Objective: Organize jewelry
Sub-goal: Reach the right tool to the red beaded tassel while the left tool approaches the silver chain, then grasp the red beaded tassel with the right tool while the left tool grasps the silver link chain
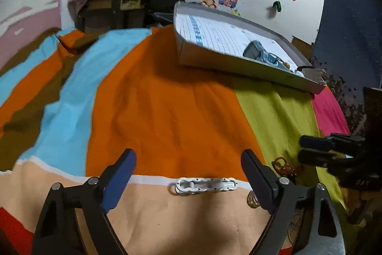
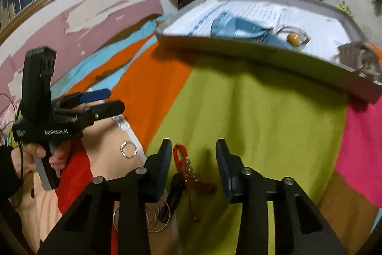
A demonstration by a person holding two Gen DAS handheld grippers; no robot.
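Left wrist: left gripper (image 1: 188,173) is spread wide over white bracelet (image 1: 206,184); right gripper (image 2: 193,159) is parted, empty, around red beaded piece (image 2: 182,159).

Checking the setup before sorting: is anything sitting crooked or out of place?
The shallow grey cardboard box sits tilted on the striped bedspread, one end raised. Loose thin metal bangles and a red beaded bracelet lie outside it.
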